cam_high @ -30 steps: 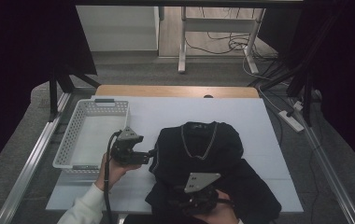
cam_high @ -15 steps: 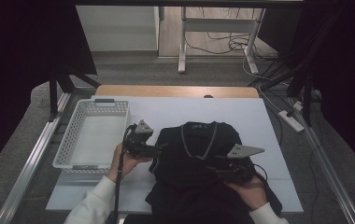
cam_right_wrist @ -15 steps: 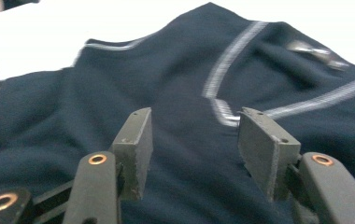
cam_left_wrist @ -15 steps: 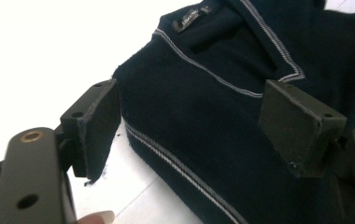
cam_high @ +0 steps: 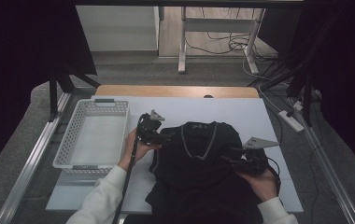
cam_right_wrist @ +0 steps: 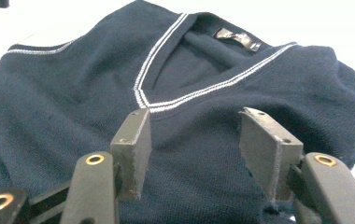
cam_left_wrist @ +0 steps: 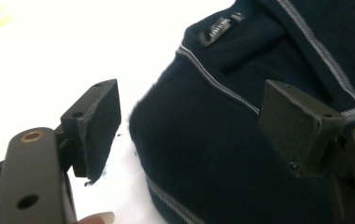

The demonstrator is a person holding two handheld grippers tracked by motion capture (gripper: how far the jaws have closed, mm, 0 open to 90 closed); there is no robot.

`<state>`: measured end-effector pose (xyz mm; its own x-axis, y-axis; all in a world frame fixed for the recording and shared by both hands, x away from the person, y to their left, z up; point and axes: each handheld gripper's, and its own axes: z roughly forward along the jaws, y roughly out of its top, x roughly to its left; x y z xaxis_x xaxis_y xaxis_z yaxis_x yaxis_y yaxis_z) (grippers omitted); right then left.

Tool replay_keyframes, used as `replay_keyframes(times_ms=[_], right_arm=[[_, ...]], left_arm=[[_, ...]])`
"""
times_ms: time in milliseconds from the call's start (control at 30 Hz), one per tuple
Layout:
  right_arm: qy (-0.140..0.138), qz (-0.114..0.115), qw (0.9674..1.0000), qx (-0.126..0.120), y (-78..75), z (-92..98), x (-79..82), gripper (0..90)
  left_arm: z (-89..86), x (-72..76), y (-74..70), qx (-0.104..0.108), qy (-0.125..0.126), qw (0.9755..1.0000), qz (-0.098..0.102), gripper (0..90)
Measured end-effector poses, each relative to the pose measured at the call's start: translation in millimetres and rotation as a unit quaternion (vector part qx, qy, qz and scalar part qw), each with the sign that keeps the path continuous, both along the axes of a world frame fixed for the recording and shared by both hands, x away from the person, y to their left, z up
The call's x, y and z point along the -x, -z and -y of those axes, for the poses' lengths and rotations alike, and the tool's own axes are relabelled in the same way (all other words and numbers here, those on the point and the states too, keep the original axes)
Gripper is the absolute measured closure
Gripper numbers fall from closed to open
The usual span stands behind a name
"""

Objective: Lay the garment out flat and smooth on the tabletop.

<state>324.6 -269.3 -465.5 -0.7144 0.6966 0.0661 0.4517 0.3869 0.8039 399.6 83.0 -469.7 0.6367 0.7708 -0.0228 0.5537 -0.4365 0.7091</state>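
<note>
One dark sweater [cam_high: 199, 158], one white basket [cam_high: 91, 135], two grippers: left gripper [cam_high: 159, 136] sits at the sweater's left shoulder edge with its jaws wide and nothing pinched, the edge between them; right gripper [cam_high: 229, 156] is over the sweater's right side, jaws apart above the knit. Versus a second ago, both hands moved outward and up from the lower part; the right jaws have just been opening. The sweater lies flat between the grippers, collar away from the person, long axis near-to-far.

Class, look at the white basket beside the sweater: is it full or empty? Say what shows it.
Empty. In the high view the white basket shows its bare floor, with nothing in it; the dark sweater lies on the table beside it.
</note>
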Motion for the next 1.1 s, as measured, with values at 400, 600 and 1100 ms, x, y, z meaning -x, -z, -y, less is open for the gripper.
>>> replay_keyframes(times_ms=[400,600,1100], right_arm=[[0.014,-0.005,0.9999,-0.007,1.9,9.8,-3.0,43.2],[0.018,-0.007,0.9998,-0.004,3.7,11.5,-4.7,42.8],[0.086,-0.011,0.9961,0.015,-3.2,39.8,-44.2,42.8]], left_arm=[[18.7,-42.6,29.8,-0.057,0.002,0.9978,-0.034,24.5],[18.0,-48.8,45.2,-0.060,0.009,0.9957,-0.070,43.7],[6.9,-30.7,21.5,-0.031,0.019,0.9992,-0.019,83.3]])
